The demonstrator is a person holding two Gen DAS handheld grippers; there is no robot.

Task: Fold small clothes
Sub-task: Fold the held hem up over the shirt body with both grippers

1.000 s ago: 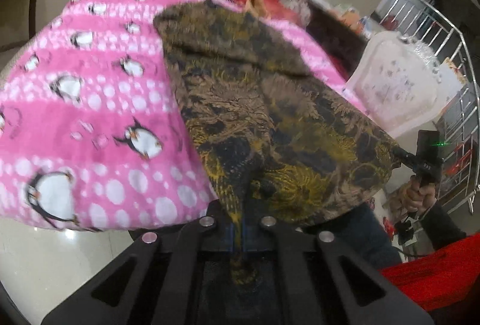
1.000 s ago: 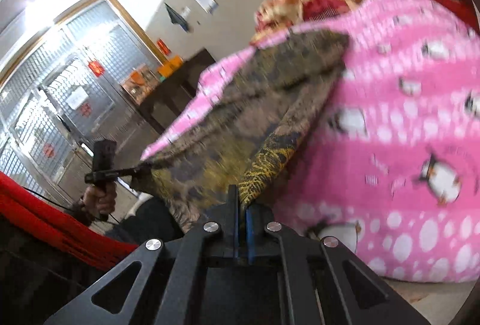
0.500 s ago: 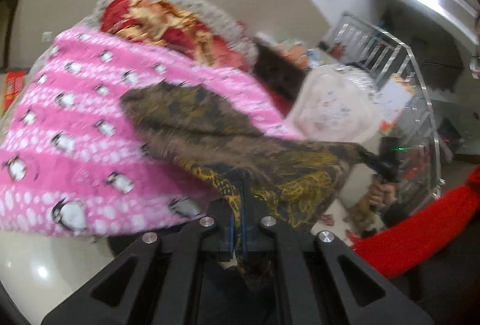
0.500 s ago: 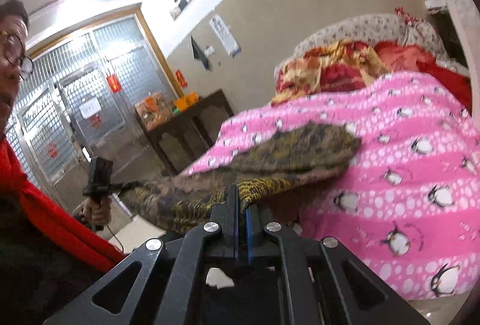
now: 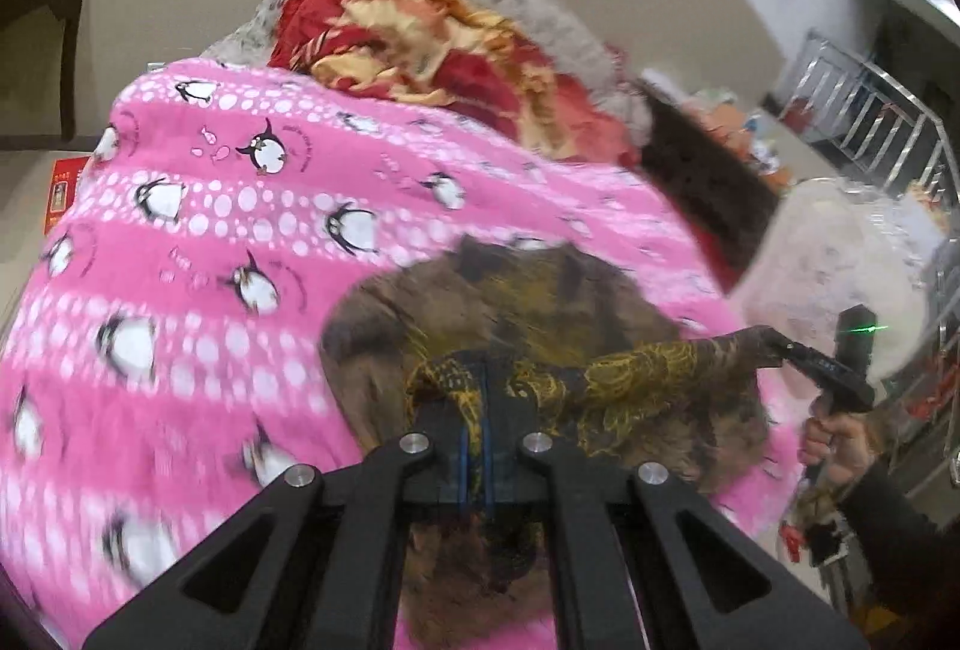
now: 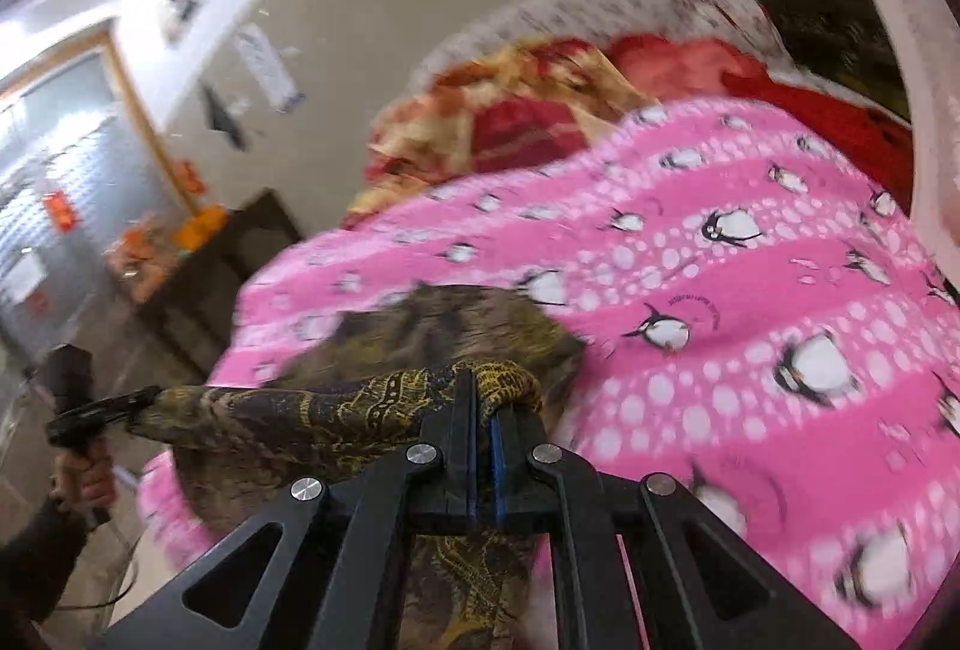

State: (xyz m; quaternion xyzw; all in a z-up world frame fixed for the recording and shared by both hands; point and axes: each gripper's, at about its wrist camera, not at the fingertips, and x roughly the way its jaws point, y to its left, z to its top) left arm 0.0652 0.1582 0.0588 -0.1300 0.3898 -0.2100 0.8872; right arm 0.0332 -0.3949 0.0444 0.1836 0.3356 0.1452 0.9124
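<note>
Cloth first, from the left wrist view: a small brown garment with a yellow pattern (image 5: 540,314) lies partly on a pink penguin-print blanket (image 5: 198,254) that covers a bed. The near edge of the garment is lifted off the blanket and stretched as a taut band between the two tools. The left tongs (image 5: 475,410) are closed tight on one end of that band, with fabric bunched over the tips and more hanging below them. At the right of this view the right tongs (image 5: 774,344) pinch the other end, and the person's right hand (image 5: 840,440) grips the handle under a dark sleeve. Beyond the blanket sits a crumpled red and gold quilt (image 5: 432,38) against a pale headboard. A metal railing (image 5: 870,122) stands at the far right.

From the right wrist view, the right tongs (image 6: 483,398) are clamped on the yellow-patterned hem, which wraps over the tips while the rest of the garment (image 6: 444,326) spreads on the pink blanket behind. The band runs left to the left tongs (image 6: 141,401), closed on its far end, held by the person's left hand (image 6: 84,476). A dark wooden cabinet (image 6: 198,278) stands beside the bed, near glass doors. This view is blurred.
</note>
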